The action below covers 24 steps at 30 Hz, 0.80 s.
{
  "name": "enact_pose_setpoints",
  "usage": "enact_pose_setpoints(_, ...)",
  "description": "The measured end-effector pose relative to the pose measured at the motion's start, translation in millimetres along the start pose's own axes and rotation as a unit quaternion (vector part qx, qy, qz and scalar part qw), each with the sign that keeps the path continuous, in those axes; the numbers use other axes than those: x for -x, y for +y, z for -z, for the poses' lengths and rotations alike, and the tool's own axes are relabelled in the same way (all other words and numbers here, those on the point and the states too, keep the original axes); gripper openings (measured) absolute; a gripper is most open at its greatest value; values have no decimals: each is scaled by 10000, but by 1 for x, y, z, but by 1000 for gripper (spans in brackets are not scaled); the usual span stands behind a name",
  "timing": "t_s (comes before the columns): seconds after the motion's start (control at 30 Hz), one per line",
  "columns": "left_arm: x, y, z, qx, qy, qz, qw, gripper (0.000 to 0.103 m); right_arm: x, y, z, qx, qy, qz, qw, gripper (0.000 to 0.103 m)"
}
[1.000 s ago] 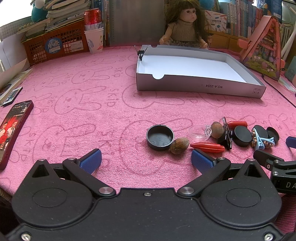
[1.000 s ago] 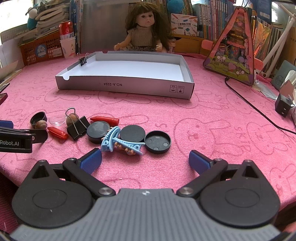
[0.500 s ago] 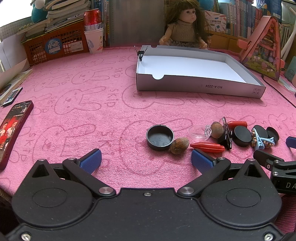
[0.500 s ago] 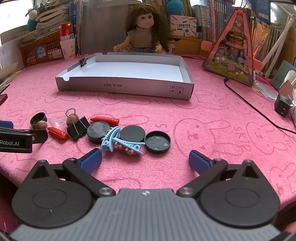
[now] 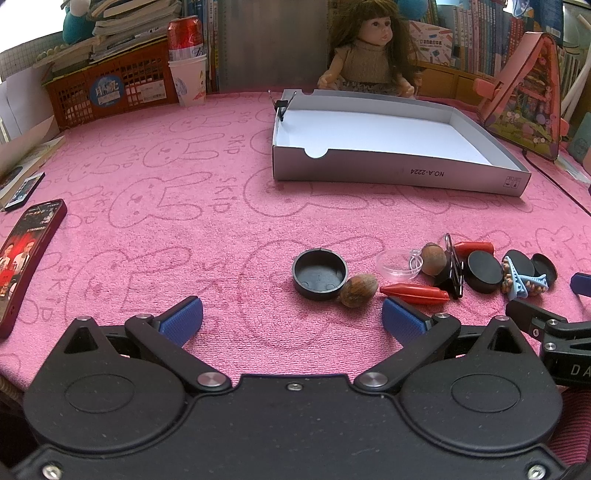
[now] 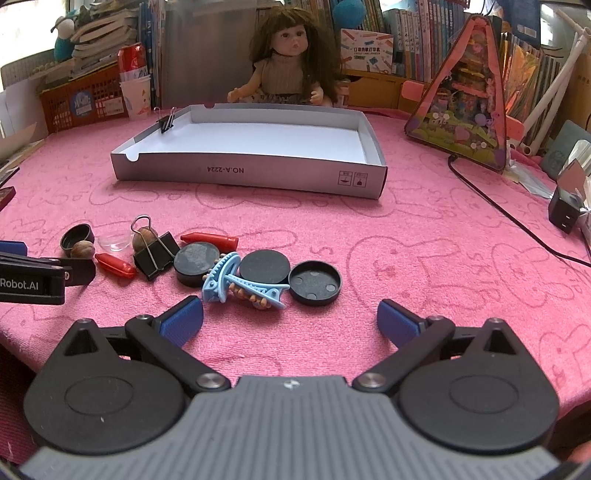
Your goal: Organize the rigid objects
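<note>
- A home study or child's room is suggested.
- Shelves of upright books [image 6: 402,40] are seen behind a long-haired brown doll [image 6: 291,62].
- The table is covered by a pink bunny-print cloth [image 5: 166,192].

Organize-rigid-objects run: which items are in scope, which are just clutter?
In scope: white box, black caps, blue hair clip, red pieces, binder clip, nuts, clear lid.

Clutter: doll, phone, soda can, orange basket, books.

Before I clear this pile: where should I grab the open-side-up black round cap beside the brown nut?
Pinch the upturned black round cap across its thin rim wall, one finger inside the hollow, coming from the side away from the brown nut, probably with the open left gripper, which is nearest.
</note>
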<state>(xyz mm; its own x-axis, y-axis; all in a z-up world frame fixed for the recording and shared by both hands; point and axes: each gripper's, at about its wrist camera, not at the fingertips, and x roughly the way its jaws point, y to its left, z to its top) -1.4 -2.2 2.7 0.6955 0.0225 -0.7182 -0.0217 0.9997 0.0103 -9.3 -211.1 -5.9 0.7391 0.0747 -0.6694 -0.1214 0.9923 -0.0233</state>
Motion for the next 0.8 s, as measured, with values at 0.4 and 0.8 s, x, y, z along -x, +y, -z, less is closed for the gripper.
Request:
enact_pose_setpoints(0.4, 23, 0, 2, -116, -163, 469, 9987, 69, 16, 8, -1, 185, -454, -269, 9984, 89)
enact_pose_setpoints(0.8, 43, -19, 6, -476, -444, 975, 9931, 37, 24, -3, 5, -67, -428, -259, 9987, 47)
